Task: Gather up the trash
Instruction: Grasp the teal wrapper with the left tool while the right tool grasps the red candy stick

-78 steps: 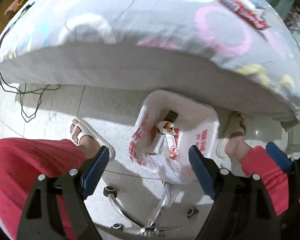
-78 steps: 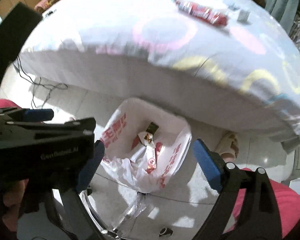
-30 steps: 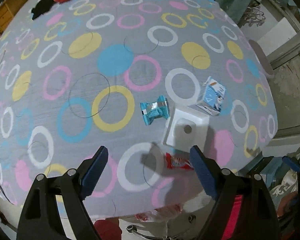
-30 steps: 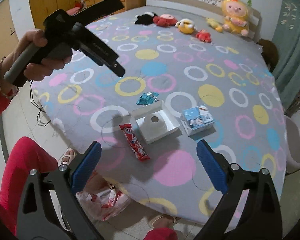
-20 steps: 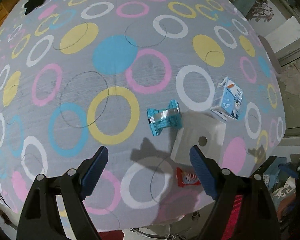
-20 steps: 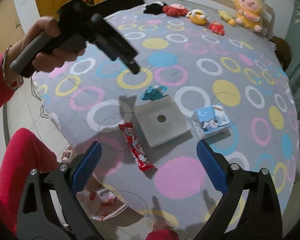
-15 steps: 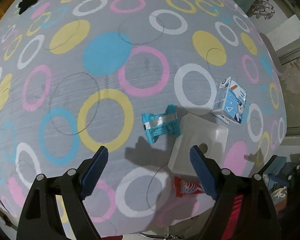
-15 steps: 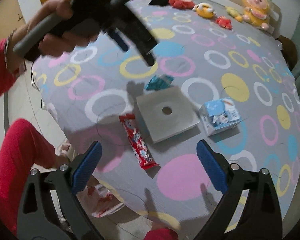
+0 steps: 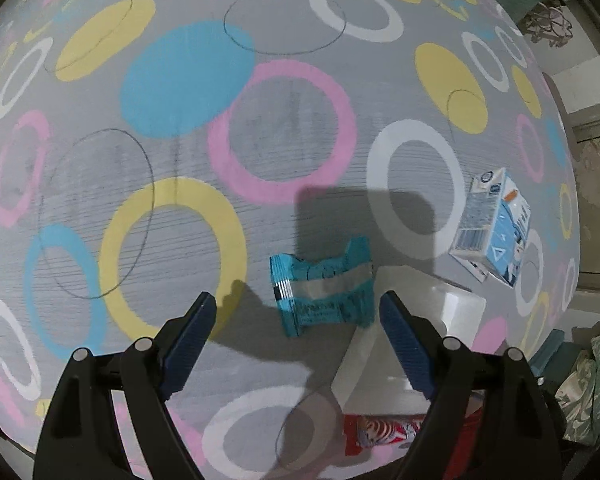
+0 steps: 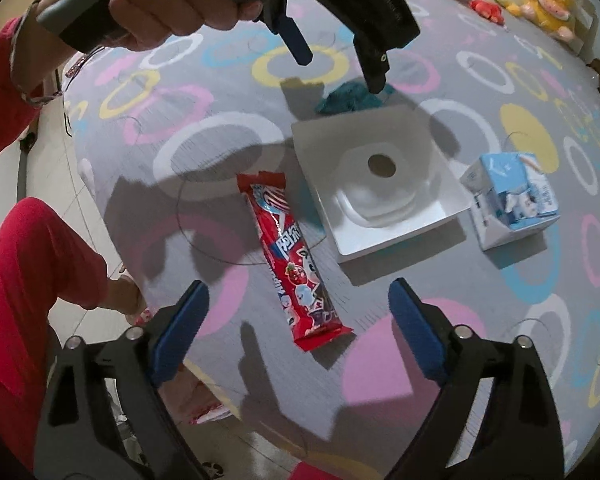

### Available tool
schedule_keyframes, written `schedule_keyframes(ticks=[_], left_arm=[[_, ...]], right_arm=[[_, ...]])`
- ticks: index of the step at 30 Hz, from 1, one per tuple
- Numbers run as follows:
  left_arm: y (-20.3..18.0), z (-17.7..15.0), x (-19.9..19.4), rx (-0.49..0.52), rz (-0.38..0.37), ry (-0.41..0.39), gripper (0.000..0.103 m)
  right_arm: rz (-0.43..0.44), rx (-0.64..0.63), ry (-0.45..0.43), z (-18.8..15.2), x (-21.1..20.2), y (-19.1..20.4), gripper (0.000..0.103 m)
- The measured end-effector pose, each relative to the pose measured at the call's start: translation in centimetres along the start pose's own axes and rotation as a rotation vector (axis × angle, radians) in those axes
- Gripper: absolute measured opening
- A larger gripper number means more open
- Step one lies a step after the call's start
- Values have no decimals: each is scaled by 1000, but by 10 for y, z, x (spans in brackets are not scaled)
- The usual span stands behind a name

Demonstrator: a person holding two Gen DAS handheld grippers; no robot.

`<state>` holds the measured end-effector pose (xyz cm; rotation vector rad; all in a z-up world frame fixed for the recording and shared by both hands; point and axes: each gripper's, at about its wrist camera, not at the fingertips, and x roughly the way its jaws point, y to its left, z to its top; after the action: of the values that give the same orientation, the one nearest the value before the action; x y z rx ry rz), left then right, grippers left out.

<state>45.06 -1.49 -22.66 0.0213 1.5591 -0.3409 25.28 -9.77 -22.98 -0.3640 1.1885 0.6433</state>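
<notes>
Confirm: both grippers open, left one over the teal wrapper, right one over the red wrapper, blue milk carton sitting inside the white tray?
Not quite. The right wrist view shows the blue milk carton on the bedspread beside the white tray, not inside it. The rest holds: left gripper over teal wrapper, right gripper over red wrapper.

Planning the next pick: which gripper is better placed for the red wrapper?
Right. The right gripper is open with the red wrapper lying just ahead between its jaws; the left gripper is lined up on the teal wrapper.

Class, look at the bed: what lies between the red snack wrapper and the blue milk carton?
The white square tray lies between the red snack wrapper and the blue milk carton, shown clearly in the right wrist view.
</notes>
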Motion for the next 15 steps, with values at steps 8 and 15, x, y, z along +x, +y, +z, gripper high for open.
schedule_keyframes(ticks=[8,15], left_arm=[[2,6,18,-9,-5,0,81],[-3,9,27,-6,15,-42,71]], right_arm=[[21,25,16,0,18,-2,68],[-5,37,-6,4,24,-2,49]])
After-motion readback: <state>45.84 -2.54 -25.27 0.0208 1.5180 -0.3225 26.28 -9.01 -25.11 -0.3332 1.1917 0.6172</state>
